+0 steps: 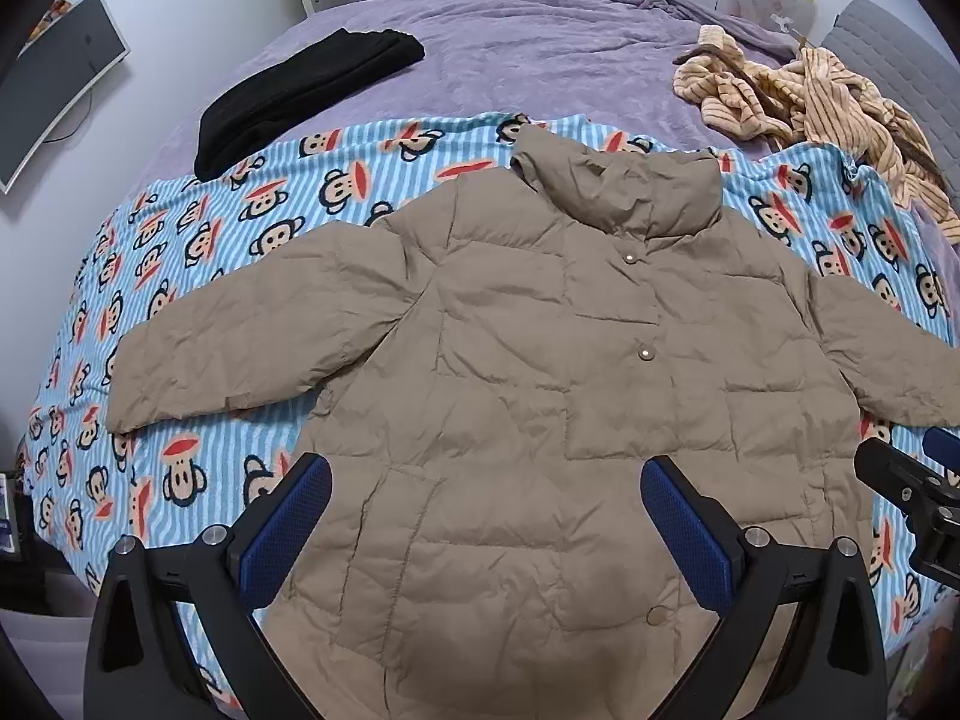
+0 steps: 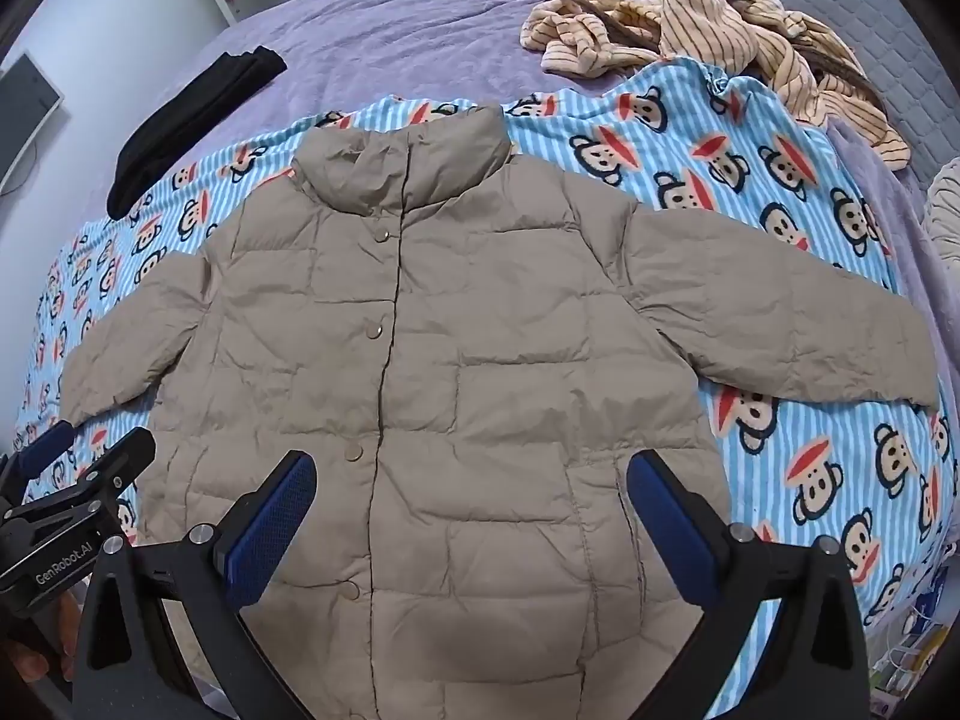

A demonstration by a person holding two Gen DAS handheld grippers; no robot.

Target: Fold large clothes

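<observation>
The bed (image 1: 540, 36), under a purple cover, carries a monkey-print blanket (image 1: 198, 240) across its near edge. On that blanket the tan puffer jacket (image 1: 510, 372) lies flat, front up, sleeves spread. Above its hem hover the left gripper (image 1: 486, 510) and right gripper (image 2: 471, 504), jaws wide apart, holding nothing.

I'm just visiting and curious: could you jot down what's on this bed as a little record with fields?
Main garment: tan puffer jacket, spread flat, snapped shut, sleeves out
Under it: blue striped monkey blanket
Bed cover: purple bedspread
Far left: black garment, folded
Far right: striped tan garment, crumpled
Left tongs: open, above the jacket's lower part
Right tongs: open, holding nothing
</observation>
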